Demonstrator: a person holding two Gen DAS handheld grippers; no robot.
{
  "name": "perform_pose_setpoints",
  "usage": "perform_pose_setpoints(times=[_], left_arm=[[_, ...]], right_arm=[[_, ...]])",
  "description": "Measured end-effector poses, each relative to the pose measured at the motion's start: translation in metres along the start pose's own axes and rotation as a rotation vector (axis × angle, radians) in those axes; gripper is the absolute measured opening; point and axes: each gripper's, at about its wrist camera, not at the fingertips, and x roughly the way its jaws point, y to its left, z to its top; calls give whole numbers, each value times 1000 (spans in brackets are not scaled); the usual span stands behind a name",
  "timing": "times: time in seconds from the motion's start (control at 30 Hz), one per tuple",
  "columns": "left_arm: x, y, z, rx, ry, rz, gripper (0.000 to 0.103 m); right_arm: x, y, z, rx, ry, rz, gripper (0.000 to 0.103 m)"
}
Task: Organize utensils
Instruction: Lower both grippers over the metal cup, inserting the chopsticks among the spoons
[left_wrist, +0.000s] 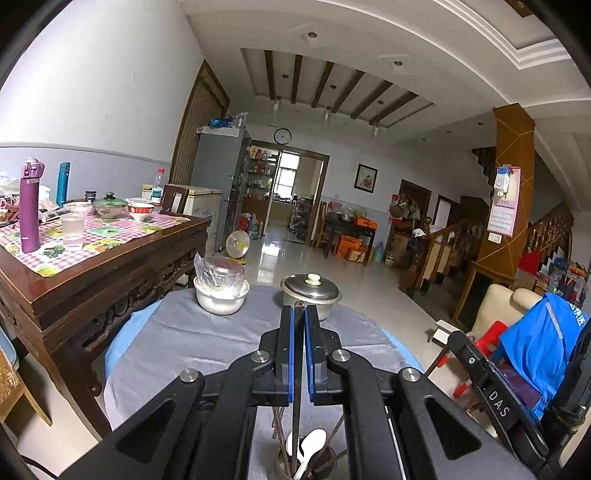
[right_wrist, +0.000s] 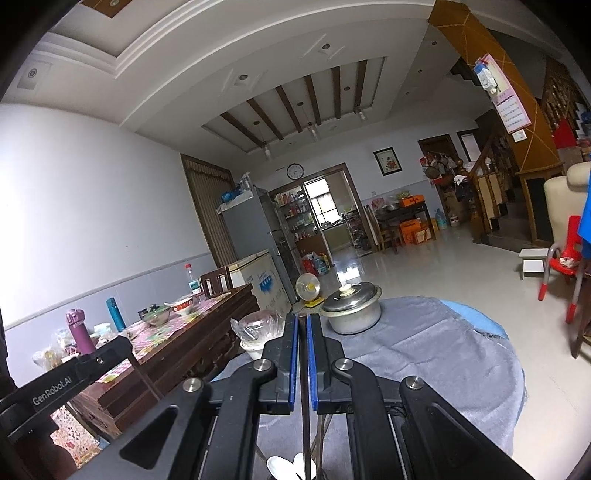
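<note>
My left gripper is shut on a dark chopstick that hangs straight down into a utensil holder at the bottom of the left wrist view. The holder has several chopsticks and white spoons in it. My right gripper is shut on another thin dark chopstick that runs down between its blue pads toward white spoons at the bottom edge. The holder itself is hidden in the right wrist view.
A round table with a grey cloth carries a white bowl with a plastic-wrapped item and a lidded metal pot. A dark wooden table with bottles and bowls stands left. A red chair stands right.
</note>
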Motion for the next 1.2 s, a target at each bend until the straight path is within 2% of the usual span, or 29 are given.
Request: perform_pose_setpoints(times=[1.2], left_arm=[[1, 5, -11, 13, 67, -65, 5]], right_arm=[[18, 14, -22, -35, 126, 68, 6]])
